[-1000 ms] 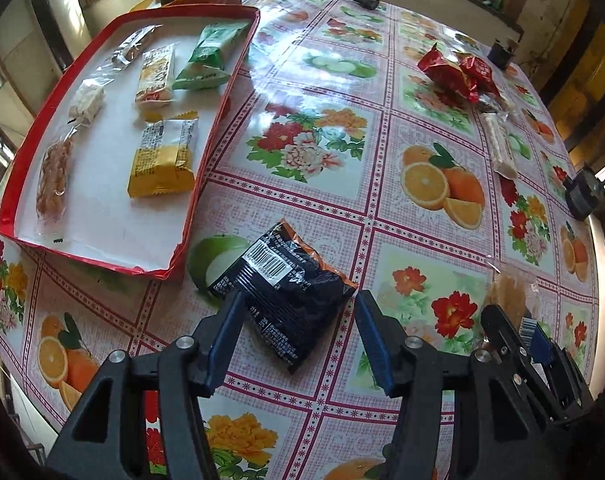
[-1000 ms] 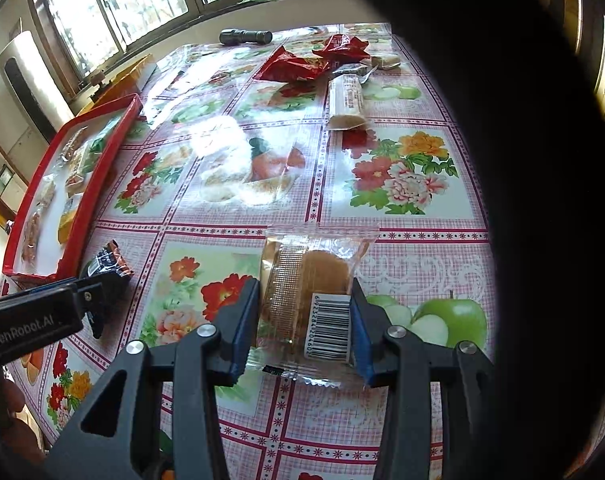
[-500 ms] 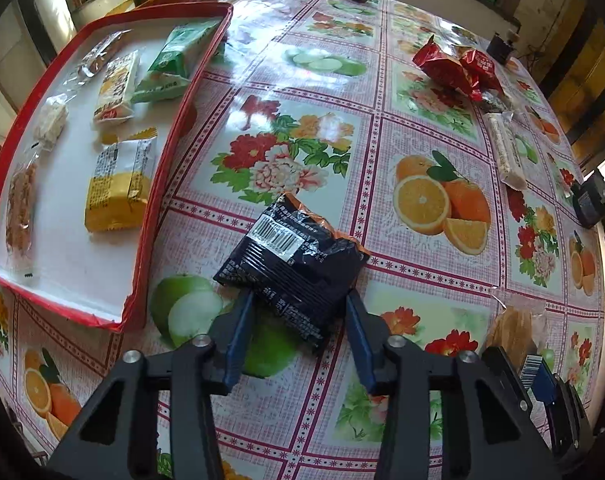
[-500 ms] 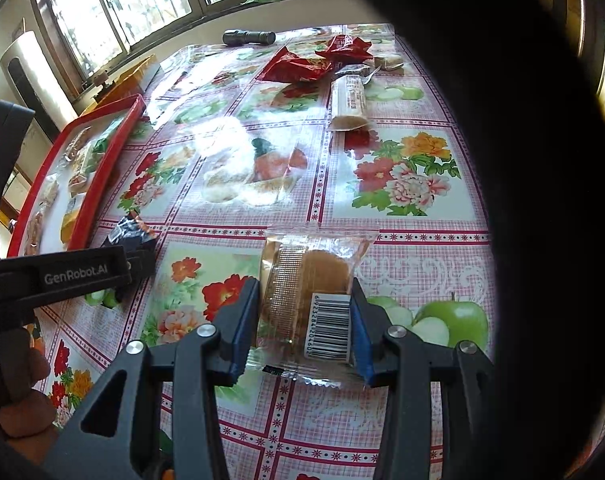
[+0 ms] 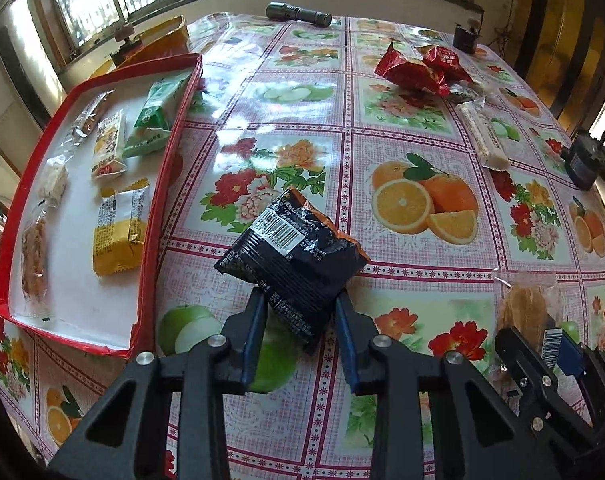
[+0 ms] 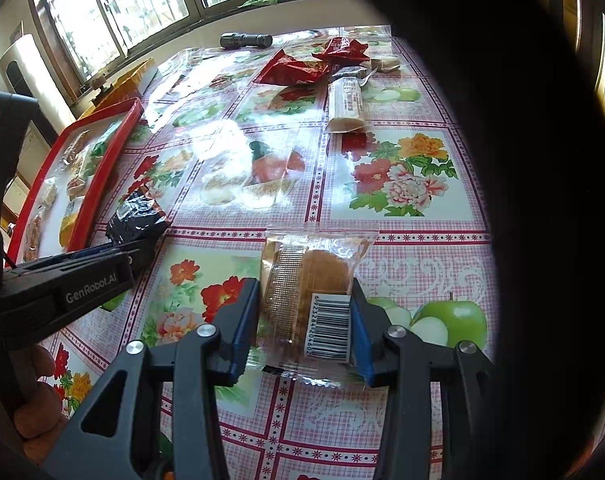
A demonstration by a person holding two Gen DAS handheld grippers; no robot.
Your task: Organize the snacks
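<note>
Left tongs (image 5: 300, 308) just closed, pads pinching black packet (image 5: 292, 258), tilted up beside red tray (image 5: 162, 184). Right tongs (image 6: 304, 312) clamped on clear-wrapped cake (image 6: 306, 280), flat on tabletop (image 6: 402, 248).

Black snack bag (image 5: 292, 258) edged orange; red-rimmed white tray (image 5: 164, 184); tablecloth (image 5: 382, 140) seemingly pink-checked with fruit and flowers.

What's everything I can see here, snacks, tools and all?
tablecloth: one, fruit-and-flower print, over table
red tray: one, left
tray snacks: six, mixed colours, inside red tray
black packet: one, between left gripper's jaws
cake packet: one, clear, brown, between right gripper's jaws
red packets: two, far right
white bar: one, beside red packets
torch: one, black, far edge
left gripper: black, just closing on black packet
right gripper: black, gripping cake packet
hand: one, holding left gripper
</note>
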